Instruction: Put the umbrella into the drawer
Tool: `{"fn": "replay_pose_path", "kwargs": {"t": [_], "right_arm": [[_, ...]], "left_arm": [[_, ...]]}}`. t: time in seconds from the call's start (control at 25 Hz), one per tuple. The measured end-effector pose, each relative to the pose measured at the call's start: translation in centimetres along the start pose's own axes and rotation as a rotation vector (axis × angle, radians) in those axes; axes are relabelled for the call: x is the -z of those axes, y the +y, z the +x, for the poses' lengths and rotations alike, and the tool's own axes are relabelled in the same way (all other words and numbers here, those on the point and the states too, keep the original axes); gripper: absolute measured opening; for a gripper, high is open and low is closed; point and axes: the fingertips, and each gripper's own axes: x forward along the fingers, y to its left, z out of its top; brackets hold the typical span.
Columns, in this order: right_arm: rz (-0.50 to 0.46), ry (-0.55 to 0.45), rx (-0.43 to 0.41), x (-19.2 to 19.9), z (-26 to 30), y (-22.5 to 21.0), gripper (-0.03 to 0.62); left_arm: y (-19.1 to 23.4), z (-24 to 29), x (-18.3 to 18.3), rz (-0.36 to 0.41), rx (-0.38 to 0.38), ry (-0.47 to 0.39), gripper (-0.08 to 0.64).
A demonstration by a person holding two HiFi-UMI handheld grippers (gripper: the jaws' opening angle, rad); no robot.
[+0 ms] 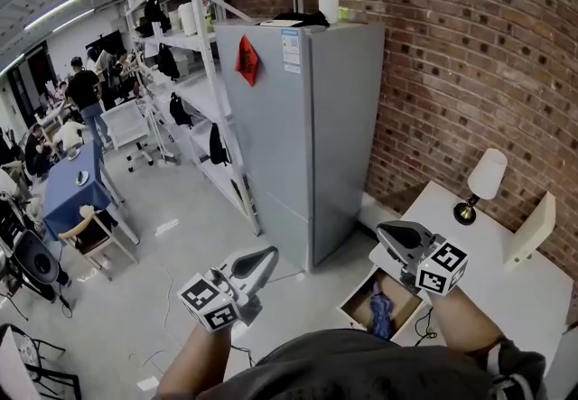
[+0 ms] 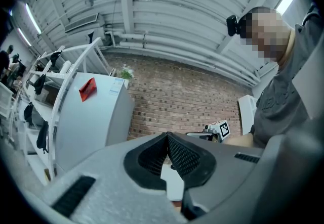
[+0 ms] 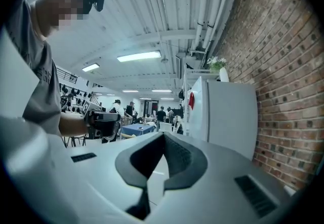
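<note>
Two grippers, the left gripper point(image 1: 269, 254) and the right gripper point(image 1: 385, 232), are held level, their black ribbed jaws closed tip to tip on nothing. Below the right one, the blue umbrella point(image 1: 381, 314) lies in the open drawer point(image 1: 354, 292) of a smooth white table point(image 1: 506, 285). The table stands against a rough red-brick wall point(image 1: 470, 55), beside a tall grey refrigerator point(image 1: 307, 136) on a pale concrete floor point(image 1: 181, 245).

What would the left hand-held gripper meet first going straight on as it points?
Probably the brick wall, seen between the grey fridge and the right hand-held gripper; nothing nearer shows in that line, though depth is unclear.
</note>
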Motion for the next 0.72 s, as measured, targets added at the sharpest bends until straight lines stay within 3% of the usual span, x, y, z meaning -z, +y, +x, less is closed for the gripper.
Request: {"fn": "replay_pose_path", "kwargs": {"t": [0.72], "right_arm": [[0.017, -0.008, 0.018, 0.48, -0.64, -0.43, -0.009]], "left_arm": [[-0.64, -0.24, 0.60, 0.000, 0.002, 0.011, 0.000]]}}
